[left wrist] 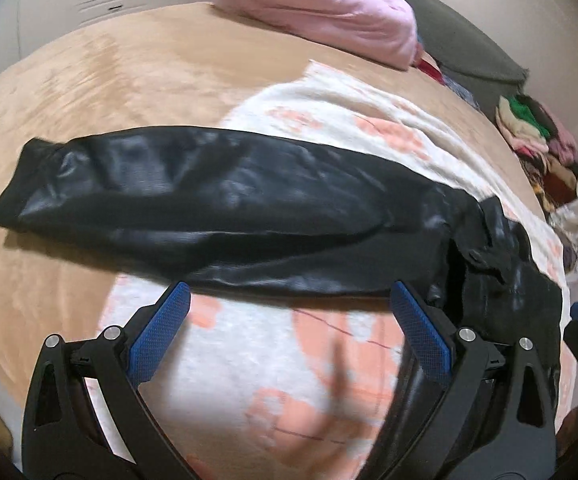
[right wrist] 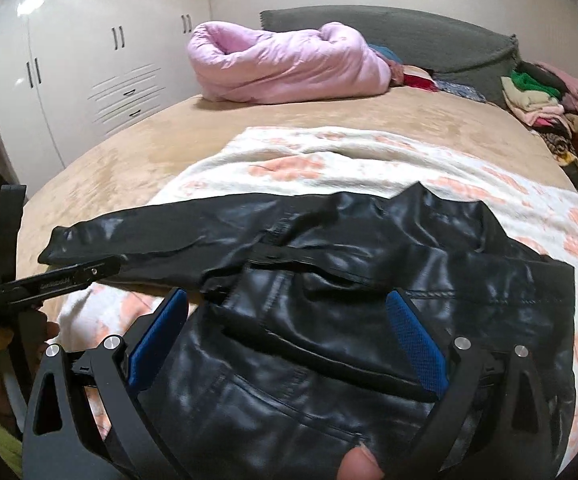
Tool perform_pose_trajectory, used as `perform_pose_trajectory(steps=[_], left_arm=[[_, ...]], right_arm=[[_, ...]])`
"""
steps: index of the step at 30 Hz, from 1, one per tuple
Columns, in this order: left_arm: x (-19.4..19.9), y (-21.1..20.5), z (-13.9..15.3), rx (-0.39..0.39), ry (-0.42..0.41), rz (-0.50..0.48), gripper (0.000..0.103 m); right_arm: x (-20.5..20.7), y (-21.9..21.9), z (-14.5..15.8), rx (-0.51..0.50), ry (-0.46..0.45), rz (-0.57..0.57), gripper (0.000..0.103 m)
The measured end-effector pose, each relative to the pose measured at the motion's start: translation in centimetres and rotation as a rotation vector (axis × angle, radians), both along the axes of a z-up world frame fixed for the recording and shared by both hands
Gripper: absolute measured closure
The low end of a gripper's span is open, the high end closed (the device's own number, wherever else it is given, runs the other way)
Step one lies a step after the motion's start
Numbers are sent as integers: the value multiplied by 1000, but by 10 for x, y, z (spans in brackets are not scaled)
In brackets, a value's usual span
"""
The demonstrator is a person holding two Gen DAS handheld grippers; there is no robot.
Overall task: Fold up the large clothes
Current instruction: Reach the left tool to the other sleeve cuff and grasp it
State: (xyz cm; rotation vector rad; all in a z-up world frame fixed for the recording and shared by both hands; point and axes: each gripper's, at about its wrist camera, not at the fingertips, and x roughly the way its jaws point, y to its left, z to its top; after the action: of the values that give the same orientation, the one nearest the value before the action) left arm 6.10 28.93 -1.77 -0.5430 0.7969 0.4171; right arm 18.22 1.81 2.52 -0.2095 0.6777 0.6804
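1 black jacket lies on 1 blanket; both grippers' fingers gape wide, holding nothing.

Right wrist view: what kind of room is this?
Most likely a bedroom: a bed with a tan cover, a white built-in wardrobe beside it, and a pink duvet bundled against the grey headboard.

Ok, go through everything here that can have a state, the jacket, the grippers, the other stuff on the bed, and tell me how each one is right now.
Black leather jacket: lying flat, unfolded, one sleeve stretched out sideways.
Left gripper: open, holding nothing, beside the sleeve.
Right gripper: open, over the jacket body, gripping nothing.
Floral blanket: spread under the jacket.
Pink puffy coat: bundled at the far end.
Pile of clothes: heaped, unfolded.
Wardrobe doors: shut.
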Motion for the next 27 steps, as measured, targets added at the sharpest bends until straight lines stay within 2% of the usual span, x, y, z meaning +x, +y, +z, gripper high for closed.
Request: perform_pose_trajectory(steps=[14,23,27], left_arm=[[-30,57,-14,-63,-23,164,9],[-47,93,-32,-130,-66,294,9],[-52,113,-37,-195,-135,354,10]], right_arm=[[-20,55,-6,-48,-35,88,4],[-18,47,-18,-59,-6,68,4],[-13,32,-22,-49,13,39,4]])
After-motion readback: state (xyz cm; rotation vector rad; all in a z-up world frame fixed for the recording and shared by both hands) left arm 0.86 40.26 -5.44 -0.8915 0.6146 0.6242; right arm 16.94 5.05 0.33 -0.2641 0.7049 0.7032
